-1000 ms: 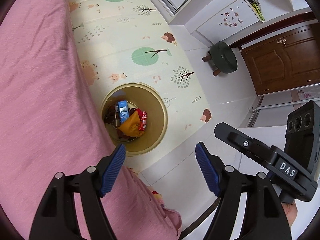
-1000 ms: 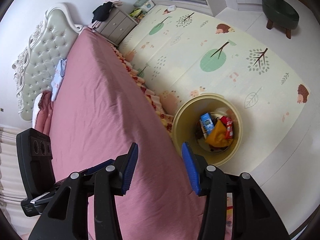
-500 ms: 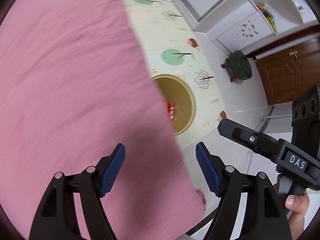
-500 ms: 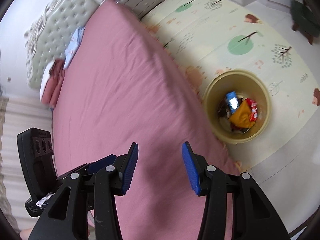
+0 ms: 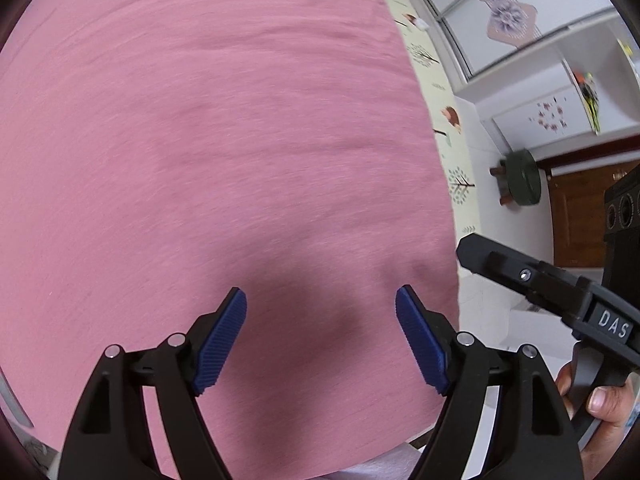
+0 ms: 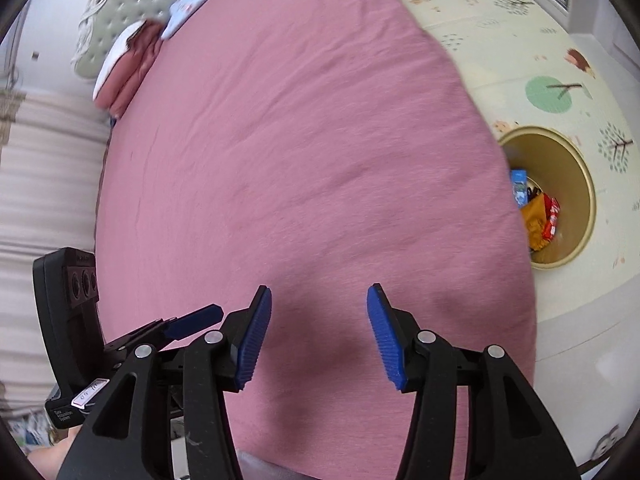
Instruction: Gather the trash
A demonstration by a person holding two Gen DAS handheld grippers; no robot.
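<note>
My left gripper (image 5: 320, 300) is open and empty above the pink bed sheet (image 5: 200, 140). My right gripper (image 6: 319, 300) is open and empty, also over the pink sheet (image 6: 280, 140). A tan round trash bin (image 6: 576, 160) stands on the floor beside the bed at the right of the right wrist view. It holds a blue box (image 6: 520, 188), an orange wrapper (image 6: 536, 220) and a red wrapper (image 6: 551, 218). The bed edge hides part of the bin. No loose trash shows on the sheet. The bin is out of sight in the left wrist view.
A patterned play mat (image 6: 520, 40) covers the floor beyond the bed. Pillows and folded cloth (image 6: 132, 60) lie by the padded headboard (image 6: 132, 0). A green stool (image 5: 524, 176), a brown door (image 5: 580, 216) and white cabinets (image 5: 540, 92) stand at right. The other gripper (image 5: 560, 296) shows at right.
Both grippers have swung from the bin and floor to over the bed. The bin left the left wrist view and slid to the right edge of the right wrist view. Jaws stayed open.
</note>
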